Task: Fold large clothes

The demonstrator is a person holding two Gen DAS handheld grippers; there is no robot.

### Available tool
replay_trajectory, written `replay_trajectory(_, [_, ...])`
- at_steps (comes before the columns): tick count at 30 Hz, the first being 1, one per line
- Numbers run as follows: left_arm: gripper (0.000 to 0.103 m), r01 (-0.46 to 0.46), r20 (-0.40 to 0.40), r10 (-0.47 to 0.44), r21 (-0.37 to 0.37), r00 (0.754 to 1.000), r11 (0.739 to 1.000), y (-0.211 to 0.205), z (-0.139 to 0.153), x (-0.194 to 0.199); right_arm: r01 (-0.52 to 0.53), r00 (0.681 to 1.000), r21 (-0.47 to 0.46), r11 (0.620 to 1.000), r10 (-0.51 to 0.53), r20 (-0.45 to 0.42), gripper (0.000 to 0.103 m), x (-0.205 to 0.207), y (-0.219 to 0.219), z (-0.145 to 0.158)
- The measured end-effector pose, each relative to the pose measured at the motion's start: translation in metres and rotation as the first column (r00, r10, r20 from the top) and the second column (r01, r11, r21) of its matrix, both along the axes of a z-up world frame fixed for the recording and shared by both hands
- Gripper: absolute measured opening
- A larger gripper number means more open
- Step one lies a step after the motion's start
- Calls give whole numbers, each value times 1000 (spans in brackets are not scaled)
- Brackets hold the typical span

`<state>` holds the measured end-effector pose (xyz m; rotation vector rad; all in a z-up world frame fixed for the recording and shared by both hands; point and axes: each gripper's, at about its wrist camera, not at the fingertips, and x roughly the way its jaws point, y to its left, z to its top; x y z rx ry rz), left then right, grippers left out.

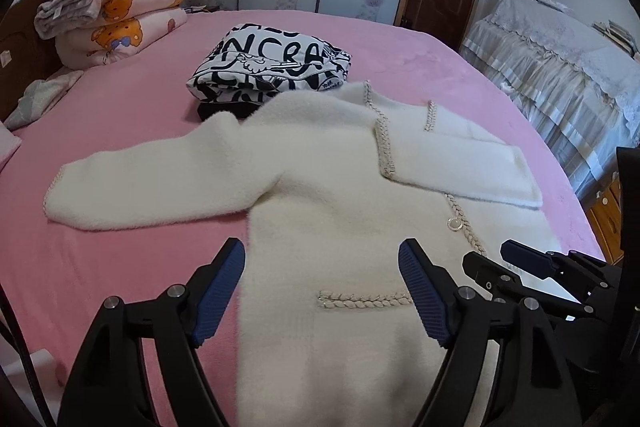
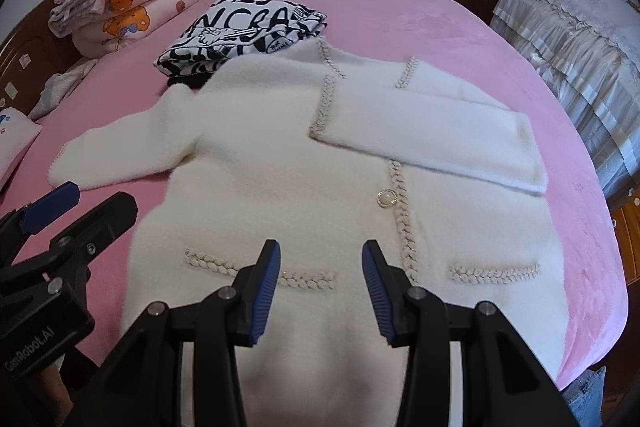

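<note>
Pink bedding covers the bed (image 1: 120,267) that fills the left wrist view, and the white fuzzy cardigan (image 1: 320,187) lies face up across it, its hem toward the camera. One sleeve (image 1: 140,183) stretches flat off the cardigan's left side; the other sleeve (image 1: 460,163) is already folded across the chest. A folded black-and-white printed garment (image 1: 268,67) touches the cardigan's collar on the far side, and a stack of pink quilts (image 1: 120,11) sits well beyond the outstretched sleeve. The left gripper (image 1: 322,291) hovers over the cardigan's lower left edge with its fingers released and spread wide, holding nothing. The right gripper (image 1: 520,263) shows just right of the cardigan's button placket (image 1: 468,231).

From the right wrist view, the right gripper (image 2: 320,291) hangs over the cardigan's (image 2: 280,167) lower front, between the two braided pocket trims (image 2: 256,267), fingers released and empty. The left gripper (image 2: 68,211) sits just off the cardigan's left hem; its fingers look parted.

Judging from this, the outstretched sleeve is the next fold. The plush knit is thick and slippery, so a shallow pinch could slip out mid-lift. A pull on the body could undo the folded sleeve, or drag the collar under the printed garment.
</note>
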<state>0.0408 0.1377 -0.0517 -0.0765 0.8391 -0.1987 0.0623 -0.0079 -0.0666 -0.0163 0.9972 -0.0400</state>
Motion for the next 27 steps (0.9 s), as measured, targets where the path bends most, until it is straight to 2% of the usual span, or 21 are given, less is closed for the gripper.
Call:
replay_trajectory(7, [78,-138,-12,137,-46,990,989,62,-7,14,-67,998,-20,998,67,14,43,23,39,2])
replay_trajectory(13, [78,-279,-48,275,-76,960,957,124,-23,34,-110,993,-13,994,110,37,43,52,69,3])
replay_trajectory(22, [78,-475,-140,458,-129,878,871,202,-70,56,-162,986,24,986,161,46,44,94,109,-9])
replay_trajectory(25, [78,-535,-186,506,-171,842,827,228,-93,60,-180,983,34,983,179,30,44,104,121,-21])
replay_trajectory(27, [78,-577,-226,535,-218,814,787,245,-111,63,-189,982,48,981,188,28,44,110,128,-28])
